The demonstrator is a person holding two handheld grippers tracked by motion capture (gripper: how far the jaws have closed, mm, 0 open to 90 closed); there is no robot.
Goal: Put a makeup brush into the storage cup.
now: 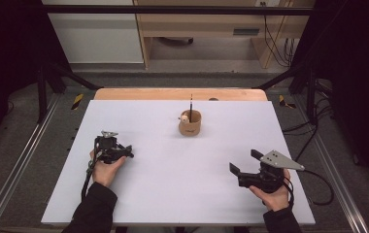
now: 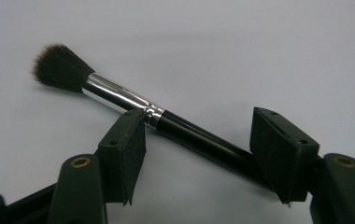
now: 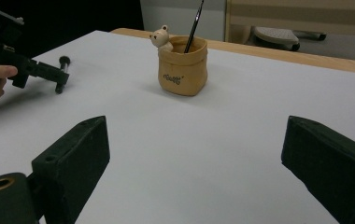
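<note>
A makeup brush with dark bristles, a silver ferrule and a black handle lies slantwise on the white table. My left gripper is open, one pad on each side of the handle and neither pressing it; it sits at the table's left. At the back centre stands a tan pouch-shaped holder with a small bear figure on its rim and a thin dark stick upright inside. Open and with nothing between its pads, my right gripper rests at the front right, pointed toward the holder.
The white table top has a wooden strip along its far edge. In the right gripper view the left gripper and a hand show at the far left. Cables trail off the table's right side.
</note>
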